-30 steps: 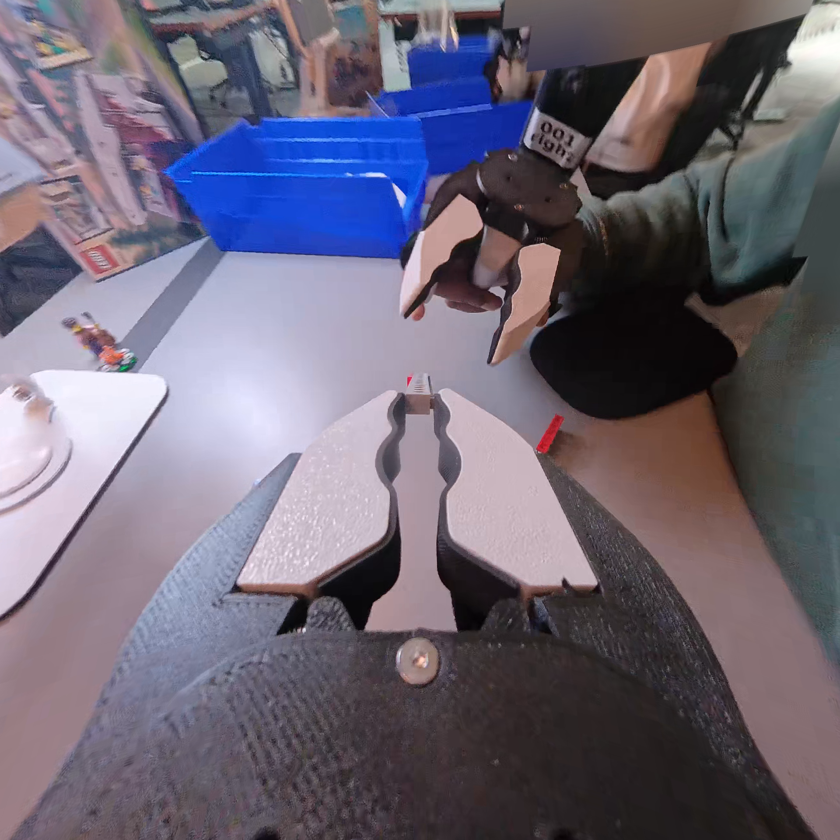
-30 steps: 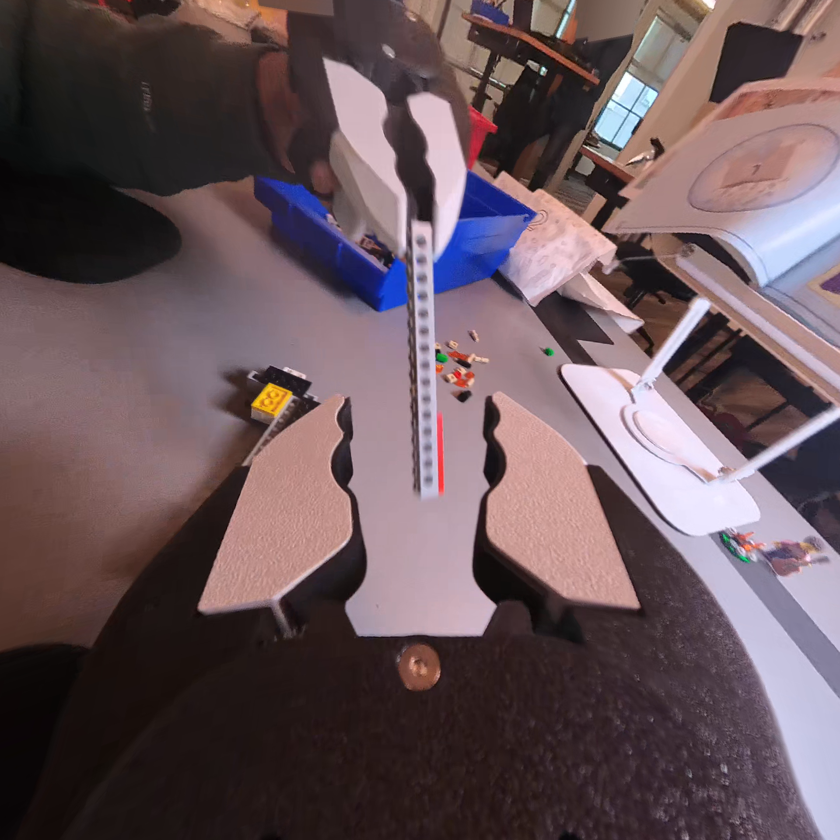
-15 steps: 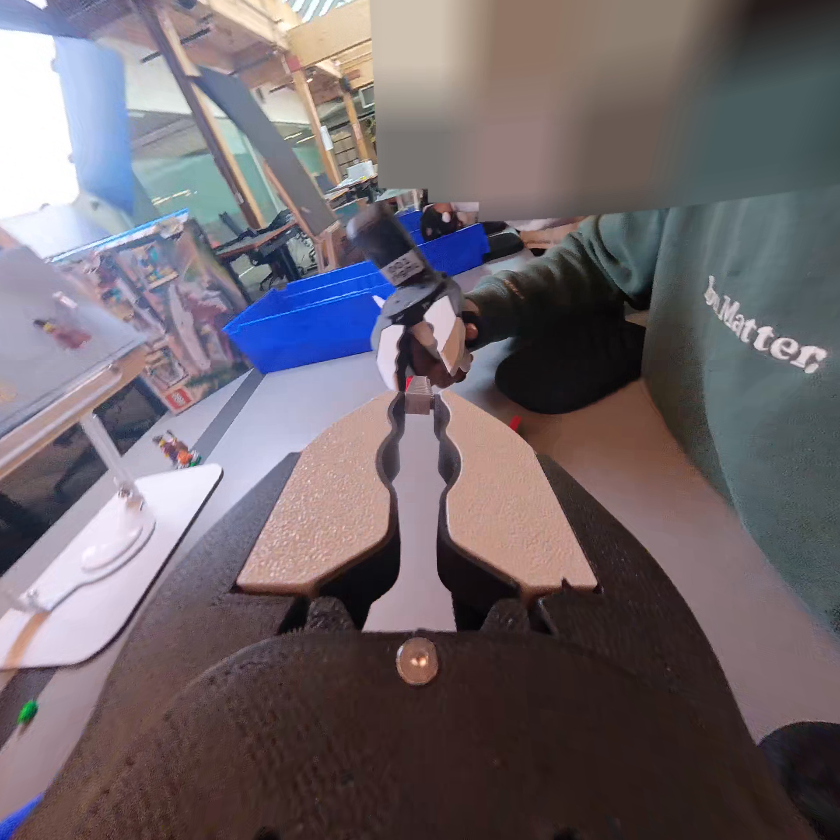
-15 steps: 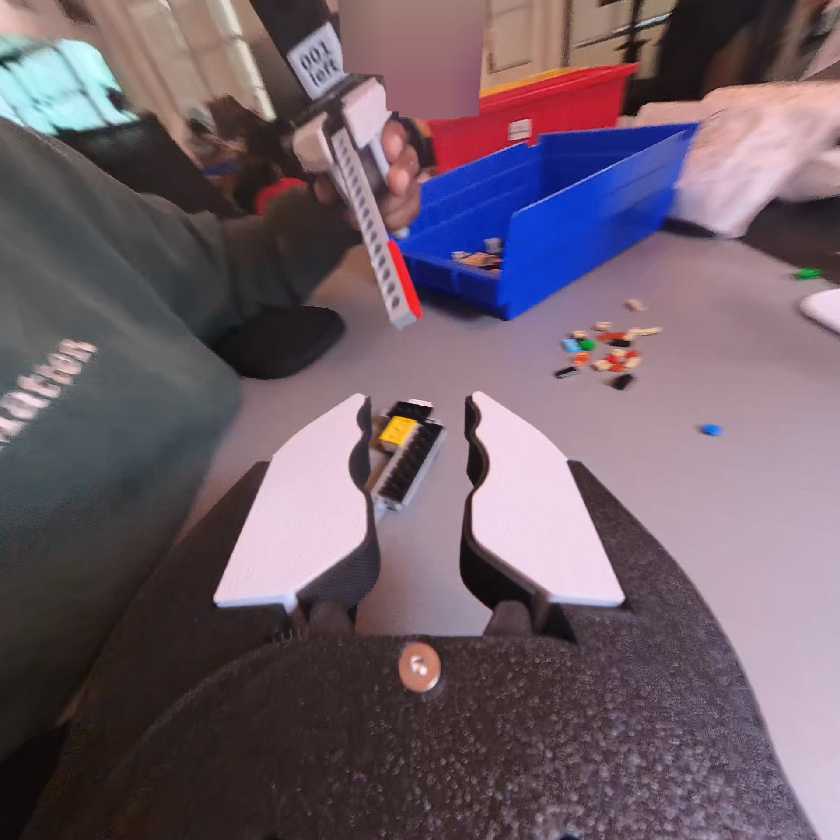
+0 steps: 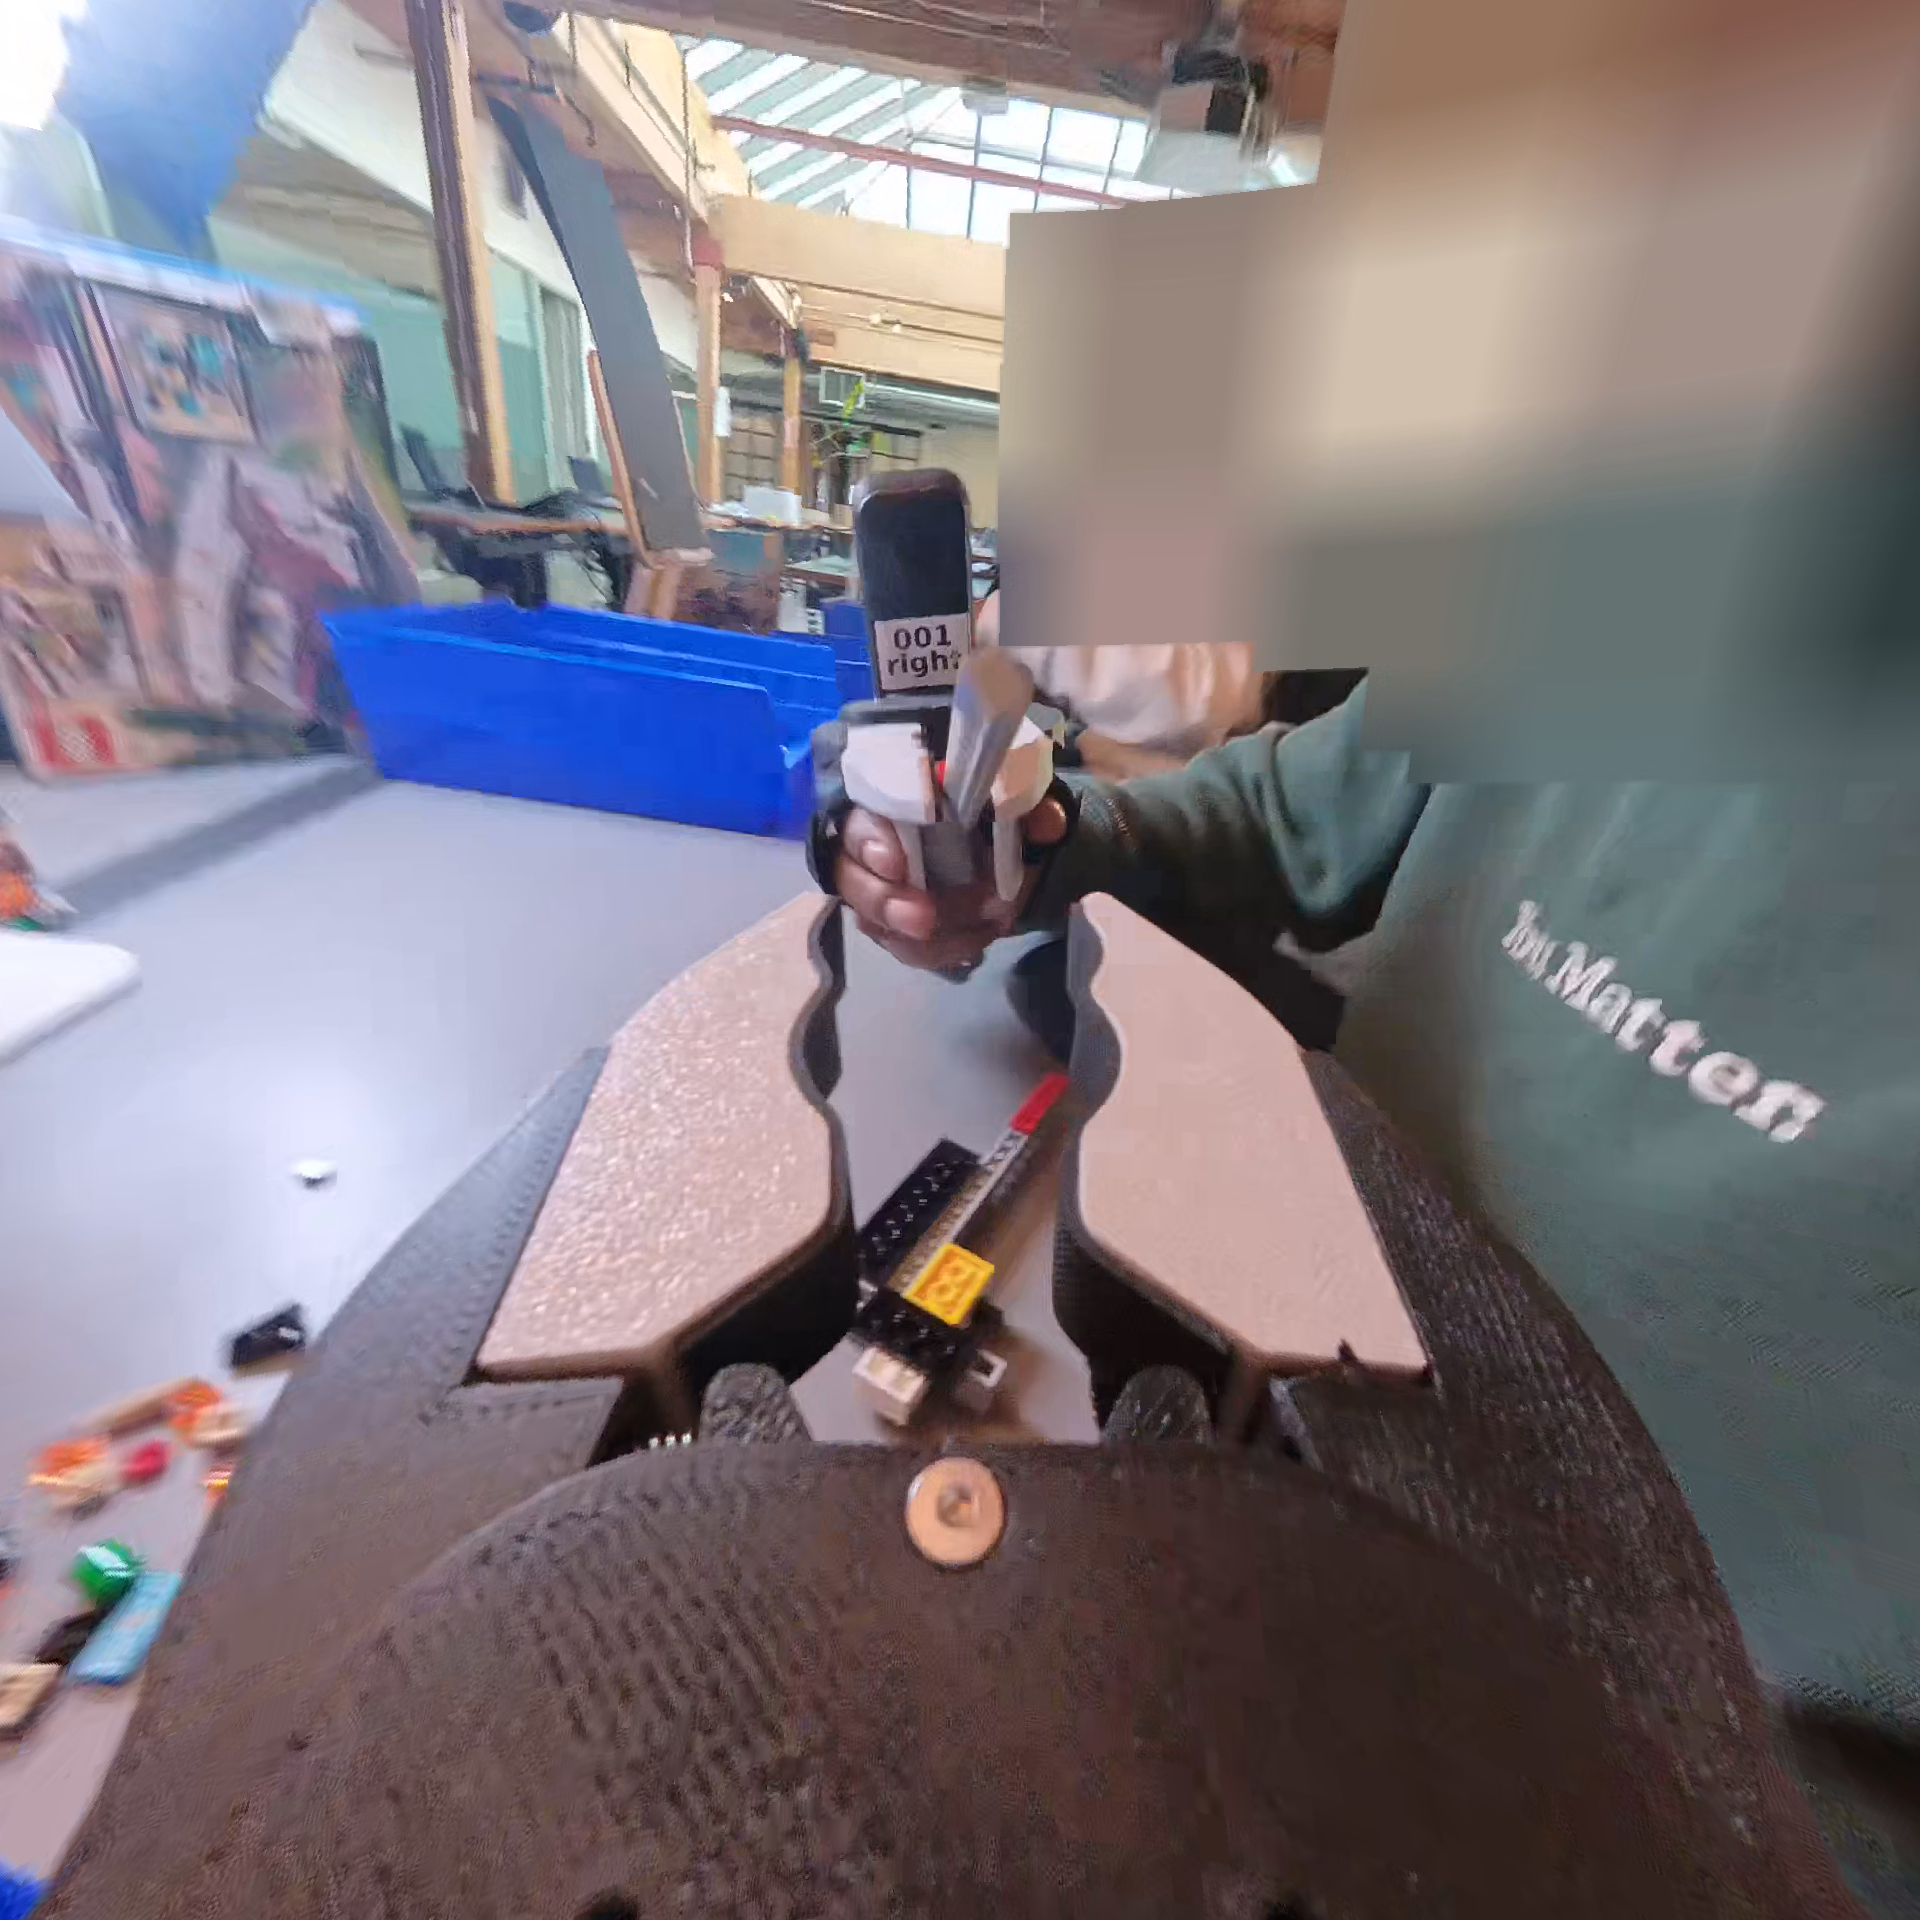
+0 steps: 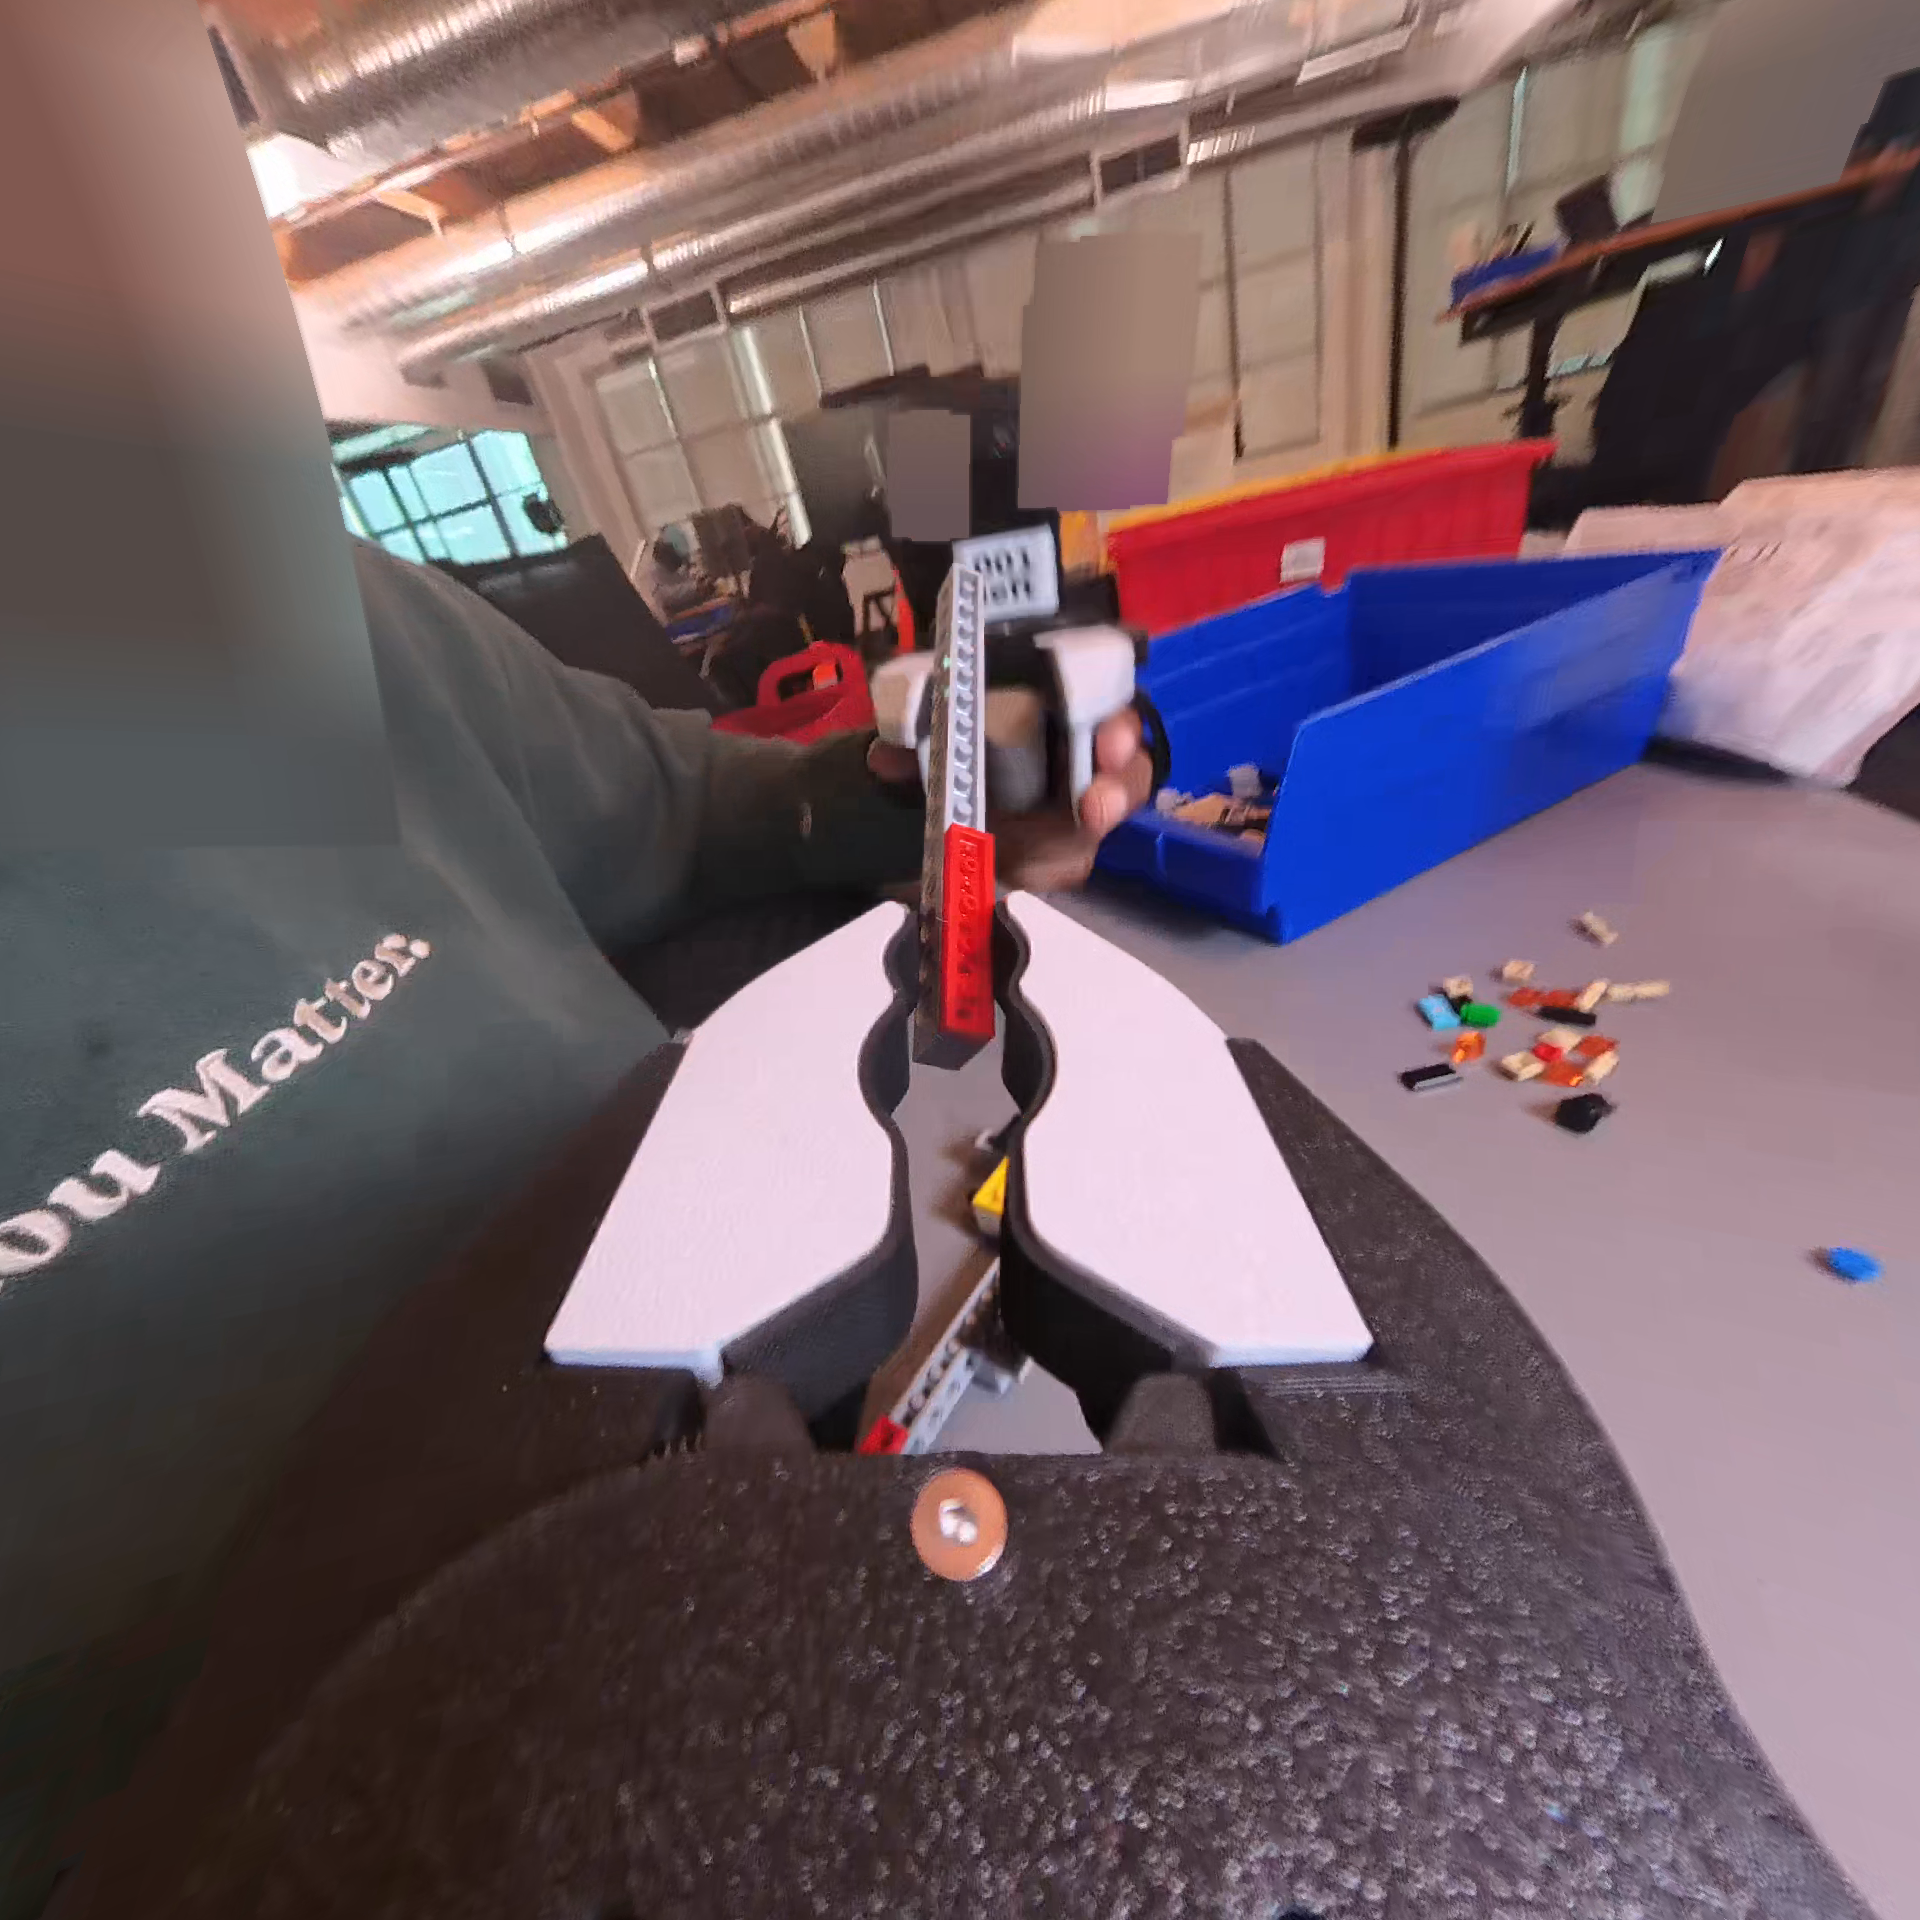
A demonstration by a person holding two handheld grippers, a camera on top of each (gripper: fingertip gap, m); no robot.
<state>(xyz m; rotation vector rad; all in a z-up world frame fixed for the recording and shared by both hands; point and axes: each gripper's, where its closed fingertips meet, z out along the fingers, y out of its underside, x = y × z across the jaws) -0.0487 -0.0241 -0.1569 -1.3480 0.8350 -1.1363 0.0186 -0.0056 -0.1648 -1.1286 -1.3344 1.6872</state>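
My right gripper (image 6: 954, 914) is shut on the near end of a long grey studded beam (image 6: 961, 727) with a red plate (image 6: 966, 935) on it, and holds it upright above the table. My left gripper (image 5: 956, 925) is open, with nothing between its pads. In the right wrist view the left gripper (image 6: 997, 707) stands with its fingers apart at the beam's far end. In the left wrist view the right gripper (image 5: 940, 810) shows farther off, clamped on the beam (image 5: 977, 748). A black, grey and yellow brick assembly (image 5: 935, 1247) lies on the grey table below both grippers.
A blue bin (image 6: 1455, 748) with small parts stands at the right, a red bin (image 6: 1330, 520) behind it. Loose small bricks (image 6: 1527, 1039) and a blue stud (image 6: 1849, 1262) lie on the table. More blue bins (image 5: 582, 696) and a toy box (image 5: 156, 520) stand opposite. The person's green sweatshirt (image 5: 1662, 1143) is close by.
The beam passed from my left gripper to my right. The right pads closed on its end and the left pads opened off it. Both grippers tilted upward.
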